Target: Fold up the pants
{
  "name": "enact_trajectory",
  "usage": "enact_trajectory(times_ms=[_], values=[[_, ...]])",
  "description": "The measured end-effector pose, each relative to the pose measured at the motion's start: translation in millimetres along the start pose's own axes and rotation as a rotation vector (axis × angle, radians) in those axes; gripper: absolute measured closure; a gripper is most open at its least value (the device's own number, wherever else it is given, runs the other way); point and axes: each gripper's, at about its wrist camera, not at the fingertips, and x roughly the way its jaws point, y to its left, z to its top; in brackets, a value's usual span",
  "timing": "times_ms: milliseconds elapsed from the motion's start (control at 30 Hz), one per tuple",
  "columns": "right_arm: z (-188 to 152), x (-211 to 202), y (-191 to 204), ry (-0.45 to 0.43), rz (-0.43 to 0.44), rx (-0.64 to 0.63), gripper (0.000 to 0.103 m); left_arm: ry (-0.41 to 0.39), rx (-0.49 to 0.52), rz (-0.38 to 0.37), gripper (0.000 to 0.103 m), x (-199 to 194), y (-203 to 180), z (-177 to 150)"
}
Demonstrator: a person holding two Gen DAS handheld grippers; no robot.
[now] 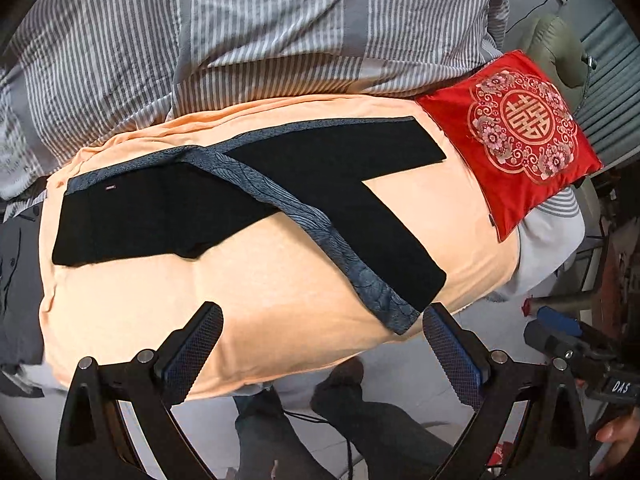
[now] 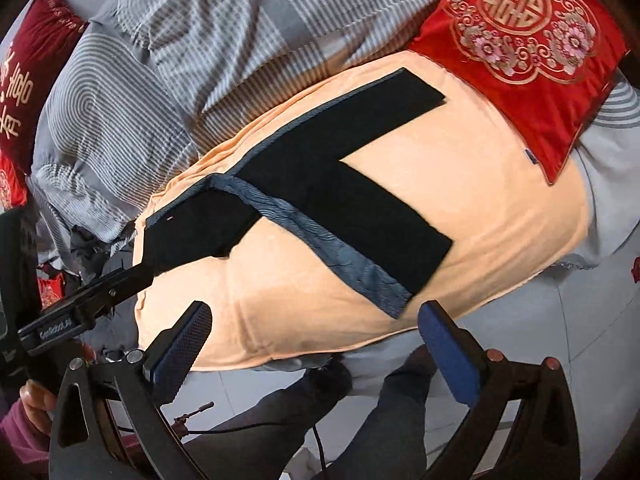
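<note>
Your left tongs (image 1: 322,326) are spread wide apart, and nothing sits between them. They hang in the air above the near edge of the bed, pointing down. Your right tongs (image 2: 314,326) are also wide apart and hold nothing. They hang over the same near edge.

Just past both tongs lie the pants (image 1: 168,216). They are black, with a blue-grey patterned stripe (image 1: 316,220) down the side. They lie flat on a peach blanket (image 1: 168,304), touching it all along. One leg runs toward you, and its end is near the tips of the tongs but not touching them. The other leg points away toward the red cushion (image 1: 516,136). The waist part lies off to the left. It looks doubled over there, but the cloth is so dark that you cannot be sure.

The red cushion has a gold and pink flower pattern. It rests on the far right corner of the peach blanket. Behind the blanket is a grey striped quilt (image 1: 256,28), all bunched up.

In the right wrist view you can see a dark red pillow (image 2: 28,80) far off at the left. Below the tongs you can see your own legs (image 1: 360,432) and the pale floor (image 2: 580,320).
</note>
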Motion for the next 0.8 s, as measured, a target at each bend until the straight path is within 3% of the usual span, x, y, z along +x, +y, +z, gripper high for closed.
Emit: enact_trajectory(times_ms=[300, 533, 800], values=[[0.3, 0.5, -48.8, 0.056, 0.0, -0.042, 0.0, 0.005, -0.049, 0.066, 0.002, 11.4, -31.1, -17.8], [-5.1, 42.7, -86.5, 0.139, -0.005, 0.046, 0.0, 0.046, -0.087, 0.1, 0.002, 45.3, -10.2, -16.4], [-14.1, 90.7, -113.9, 0.159, 0.014, 0.158, 0.0, 0.093, -0.115, 0.149, 0.002, 98.8, 17.2, 3.0]])
